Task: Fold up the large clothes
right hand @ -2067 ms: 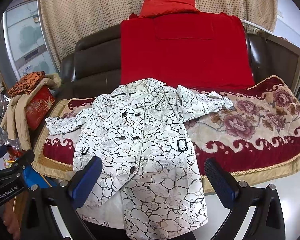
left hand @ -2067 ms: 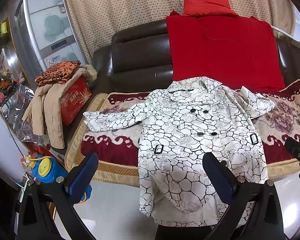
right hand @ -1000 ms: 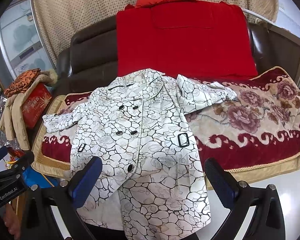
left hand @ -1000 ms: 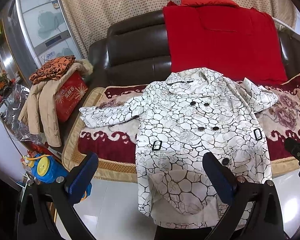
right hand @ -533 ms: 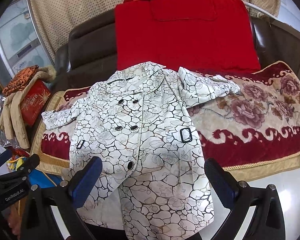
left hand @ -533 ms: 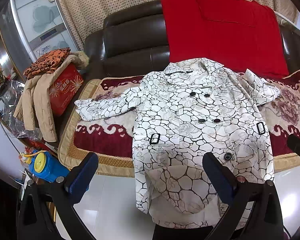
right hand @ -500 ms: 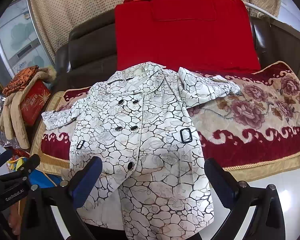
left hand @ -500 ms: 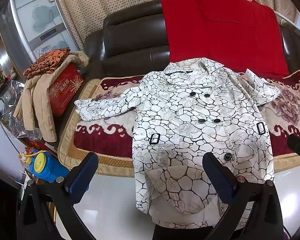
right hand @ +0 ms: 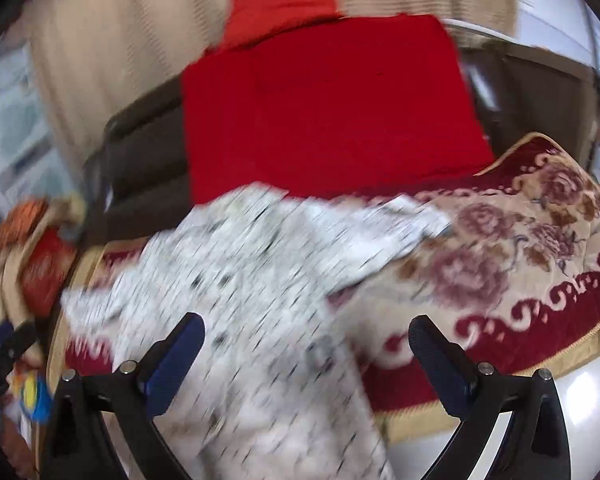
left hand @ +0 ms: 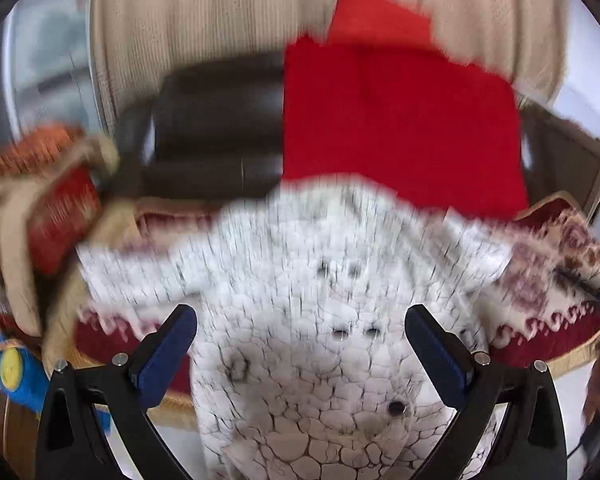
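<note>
A white coat with a black crackle pattern and dark buttons [left hand: 340, 304] lies face up on a sofa seat, sleeves spread, its hem hanging over the front edge. It also shows in the right wrist view [right hand: 244, 304]. Both now frames are motion blurred. My left gripper [left hand: 300, 344] is open and empty, close above the coat's lower front. My right gripper [right hand: 306, 354] is open and empty, over the coat's right side and the blanket.
A red and cream floral blanket [right hand: 520, 272] covers the seat of the dark leather sofa [left hand: 216, 128]. A red cloth [left hand: 396, 120] drapes the backrest. A tan coat and red box [left hand: 48, 216] sit at the left. White floor [right hand: 572, 396] lies in front.
Both grippers have moved quickly forward and closer to the coat; the right one has swung to the right. Both stay open and empty. The coat has not moved.
</note>
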The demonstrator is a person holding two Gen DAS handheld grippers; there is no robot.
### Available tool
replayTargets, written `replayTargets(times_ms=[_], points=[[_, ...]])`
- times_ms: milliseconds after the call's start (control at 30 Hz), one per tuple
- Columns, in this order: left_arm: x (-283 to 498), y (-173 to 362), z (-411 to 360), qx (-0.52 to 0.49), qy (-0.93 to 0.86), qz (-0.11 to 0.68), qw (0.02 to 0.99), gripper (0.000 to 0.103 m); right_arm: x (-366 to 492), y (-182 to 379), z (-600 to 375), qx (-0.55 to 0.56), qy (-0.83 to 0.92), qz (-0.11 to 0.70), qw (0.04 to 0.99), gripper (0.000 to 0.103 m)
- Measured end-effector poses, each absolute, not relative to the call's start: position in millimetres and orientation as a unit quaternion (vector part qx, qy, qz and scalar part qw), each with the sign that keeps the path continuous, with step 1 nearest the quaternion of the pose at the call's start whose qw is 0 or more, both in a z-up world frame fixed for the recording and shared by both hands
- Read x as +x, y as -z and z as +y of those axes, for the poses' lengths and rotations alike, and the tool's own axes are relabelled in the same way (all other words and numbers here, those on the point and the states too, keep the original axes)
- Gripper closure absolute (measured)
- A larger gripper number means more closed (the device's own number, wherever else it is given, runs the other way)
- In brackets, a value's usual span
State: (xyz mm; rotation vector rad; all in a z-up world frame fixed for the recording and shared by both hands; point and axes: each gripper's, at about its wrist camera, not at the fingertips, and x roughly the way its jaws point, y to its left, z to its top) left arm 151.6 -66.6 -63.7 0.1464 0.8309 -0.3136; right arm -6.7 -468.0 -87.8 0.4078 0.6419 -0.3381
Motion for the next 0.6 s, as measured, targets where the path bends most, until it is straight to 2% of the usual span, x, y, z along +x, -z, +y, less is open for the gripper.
replayTargets(times_ms=[67,100,200,400,500,567,600], points=[[177,105,-74,0.064,0.155,0.479,0.861,0.0,5,106,-516,0.24,0.176,0.295,0.908,0.0],[182,116,-76,0.071,0.142,0.487,0.859,0.0,12,115,-536,0.255,0.18,0.295,0.903,0.0],[195,138,-84,0.105,0.105,0.486,0.861,0.0,36,156,-600,0.327,0.183,0.307,0.875,0.0],[214,140,-98,0.106,0.11,0.488,0.86,0.0,92,224,-679,0.46,0.16,0.295,0.822,0.0],[220,143,-98,0.107,0.113,0.488,0.859,0.0,123,256,-702,0.535,0.142,0.288,0.781,0.014],[225,143,-94,0.105,0.107,0.485,0.861,0.0,142,277,-711,0.591,0.124,0.28,0.746,0.036],[229,143,-90,0.103,0.102,0.482,0.864,0.0,148,282,-713,0.603,0.126,0.281,0.736,0.041]])
